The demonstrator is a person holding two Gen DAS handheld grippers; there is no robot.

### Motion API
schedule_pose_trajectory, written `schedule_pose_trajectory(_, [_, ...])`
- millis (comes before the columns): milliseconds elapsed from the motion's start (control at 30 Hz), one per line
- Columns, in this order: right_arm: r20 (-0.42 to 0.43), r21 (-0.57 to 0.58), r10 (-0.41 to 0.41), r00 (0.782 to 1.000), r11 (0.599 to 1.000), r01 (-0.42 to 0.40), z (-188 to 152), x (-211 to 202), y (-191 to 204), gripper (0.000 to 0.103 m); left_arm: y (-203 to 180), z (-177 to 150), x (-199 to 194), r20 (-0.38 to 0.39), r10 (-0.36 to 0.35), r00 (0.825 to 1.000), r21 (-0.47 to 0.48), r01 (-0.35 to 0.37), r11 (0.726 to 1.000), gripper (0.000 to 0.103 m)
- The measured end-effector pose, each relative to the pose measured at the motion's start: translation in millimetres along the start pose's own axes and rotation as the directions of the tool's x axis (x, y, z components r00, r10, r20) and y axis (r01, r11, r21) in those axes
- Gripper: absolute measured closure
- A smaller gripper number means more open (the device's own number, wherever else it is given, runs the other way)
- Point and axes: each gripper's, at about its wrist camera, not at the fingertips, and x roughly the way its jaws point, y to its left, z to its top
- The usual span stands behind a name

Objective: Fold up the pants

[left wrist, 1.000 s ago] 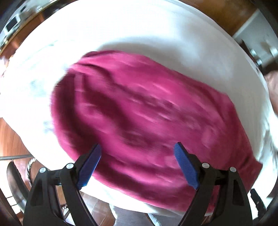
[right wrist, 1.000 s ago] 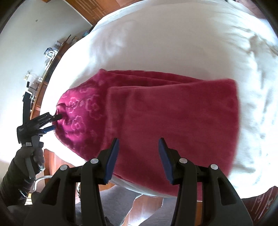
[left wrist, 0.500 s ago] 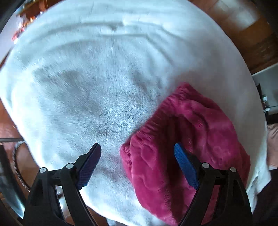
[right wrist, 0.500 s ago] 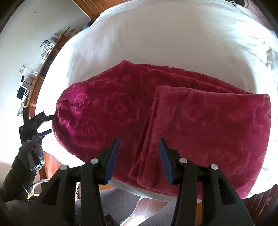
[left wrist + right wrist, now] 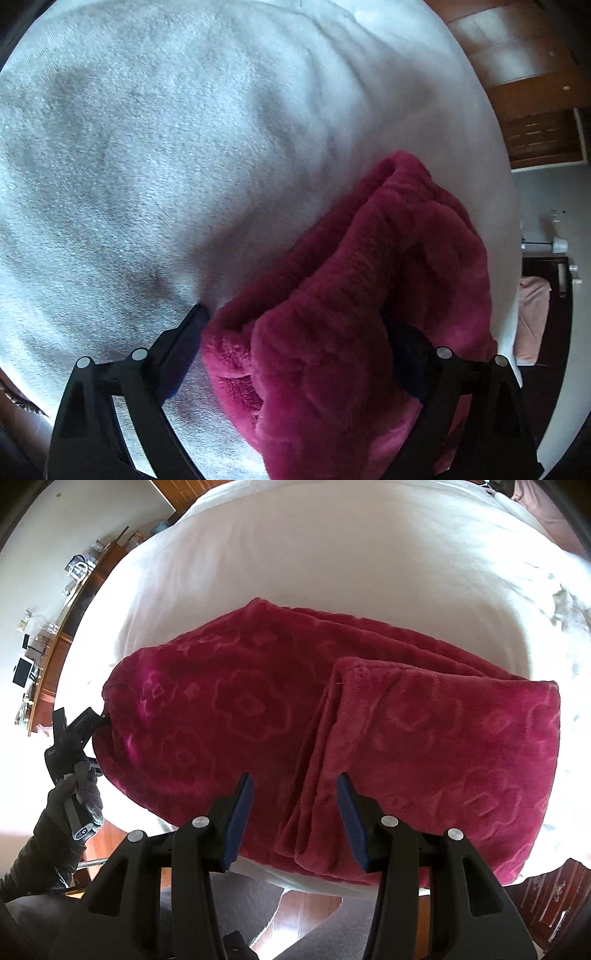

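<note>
Lying across the near edge of the white bed (image 5: 332,572), the pants (image 5: 332,746) are already partly folded: in the right wrist view a doubled panel sits on top of the right half, its edge running down the middle of the pile, while the left half is one rounded layer ending in what looks like the waistband.

That waistband end is where the left gripper (image 5: 291,354) is working. Its jaws are spread wide, with a thick bunch of plush fabric sitting between them, one finger on the bed beside the cloth and the other half buried in it. They have not closed on it (the gap is far too wide for a pinch). From the right wrist view the same gripper (image 5: 94,727) shows only as a small dark shape touching the left tip of the pants.

The right gripper (image 5: 295,812) hovers over the near edge of the pile, fingers apart and empty, astride the panel's edge.

My reading: one fold is down, and the waistband end has yet to come over to finish the bundle.
</note>
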Motion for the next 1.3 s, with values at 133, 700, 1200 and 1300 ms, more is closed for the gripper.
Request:
schedule_pose_trajectory(133, [-0.003,-0.015,0.003,1.0,1.0,-0.003,2,1,8,0.055,-6,3,0,-0.025,-0.052,0.998,-0.001,0.052,0.999,0.03])
schedule_pose_trajectory(700, [0.011,-0.025,0.021,1.0,0.999,-0.021,-3,-5,2,0.055,-36,-13,-27,0.007,-0.047,0.999,0.112,0.046,0.993,0.064])
schedule_pose_trajectory(1200, [0.061,0.035,0.039,0.997,0.999,-0.041,-11,-25,-42,0.055,-103,-50,-80,0.065,-0.132,0.989,0.227,0.114,0.967,0.068])
schedule_pose_trajectory(1300, [0.066,0.034,0.057,0.996,0.998,-0.059,-13,-28,-51,0.055,-134,-65,-90,0.066,-0.161,0.985,0.283,0.137,0.949,0.068])
